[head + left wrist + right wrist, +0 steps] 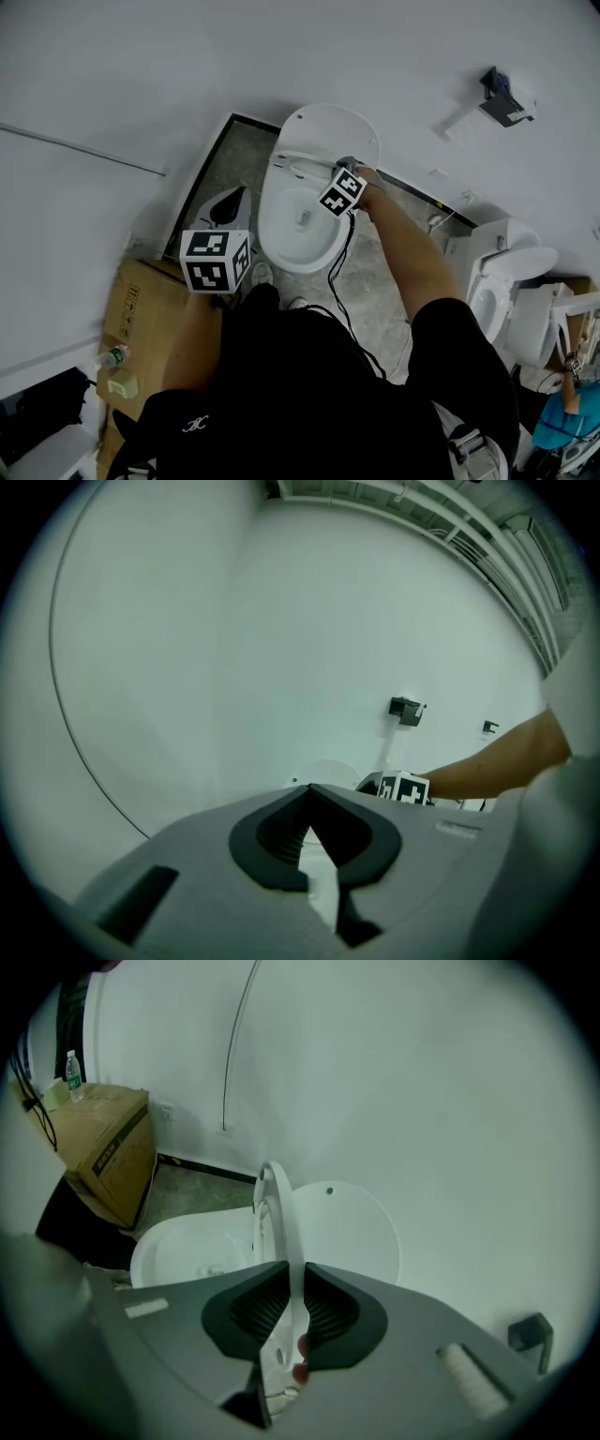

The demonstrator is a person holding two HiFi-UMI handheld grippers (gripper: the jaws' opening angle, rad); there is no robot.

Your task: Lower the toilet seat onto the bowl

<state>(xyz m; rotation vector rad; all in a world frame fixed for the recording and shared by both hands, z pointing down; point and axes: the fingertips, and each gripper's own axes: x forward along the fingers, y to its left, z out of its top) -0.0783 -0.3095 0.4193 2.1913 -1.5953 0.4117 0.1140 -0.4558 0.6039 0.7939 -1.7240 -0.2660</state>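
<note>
A white toilet stands against the wall with its lid (330, 131) raised. The toilet seat (272, 1211) stands tilted, edge-on in the right gripper view, between the lid (345, 1230) and the bowl (187, 1246). My right gripper (291, 1265) is shut on the seat's rim, the thin white edge running up between its ribbed pads. In the head view it (345, 169) sits at the bowl's (300, 246) far right edge. My left gripper (230, 204) hangs left of the bowl, apart from it, and its jaws (307, 787) meet at the tips around nothing.
A cardboard box (141, 309) with a bottle (112, 356) on it stands left of the toilet. A second toilet (511, 281) is at the right, with a person (562, 412) beyond it. A fitting (502, 98) juts from the wall. A black cable (342, 281) trails from the right gripper.
</note>
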